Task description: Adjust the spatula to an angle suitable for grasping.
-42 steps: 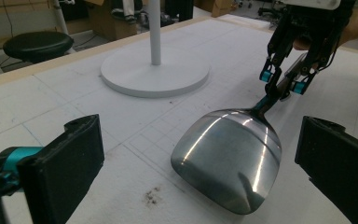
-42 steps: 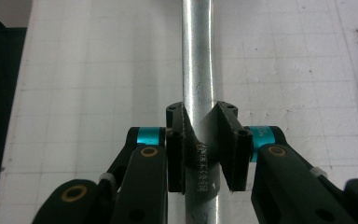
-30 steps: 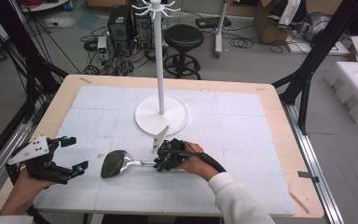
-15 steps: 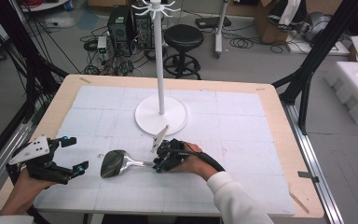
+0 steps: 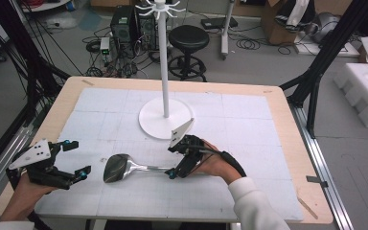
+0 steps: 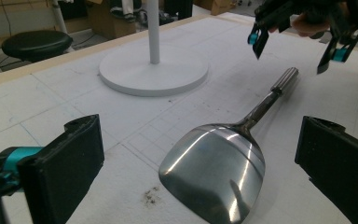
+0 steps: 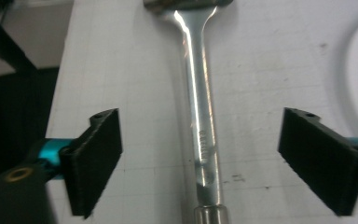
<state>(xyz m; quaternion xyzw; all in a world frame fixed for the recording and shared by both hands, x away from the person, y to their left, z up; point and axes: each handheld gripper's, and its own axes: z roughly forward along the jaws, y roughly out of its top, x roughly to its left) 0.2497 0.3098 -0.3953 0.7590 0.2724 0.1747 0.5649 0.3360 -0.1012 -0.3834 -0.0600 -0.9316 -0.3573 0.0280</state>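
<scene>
Steel spatula lies flat on the white mat, near the front edge, between the two grippers. Long axis runs roughly left to right across the table in the high view: blade toward the left gripper, handle toward the right gripper.

Right gripper: jaws have just been opening and now stand wide apart. In the right gripper view the handle runs straight up the middle of the gap, clear white mat showing on either side, neither pad touching it. Nothing held. The left gripper view agrees: the right gripper hangs just above and beyond the handle's round end, apart from it.

Left gripper: jaws also wide open, empty, sitting just left of the blade. From its own camera the blade lies close ahead between the two pads, handle pointing away toward the right gripper.

White stand sits behind the spatula, base near the right gripper, pole upright, hooks at the top.

Judgement: the spatula looks set down and released. The relation that matters next: each gripper faces one end along the same axis. The left is nearer the blade, a broad flat face lying on the mat and poor to pinch. The right is nearer the handle, already lined up across it, so a re-grip there would need only a descent and a close.
</scene>
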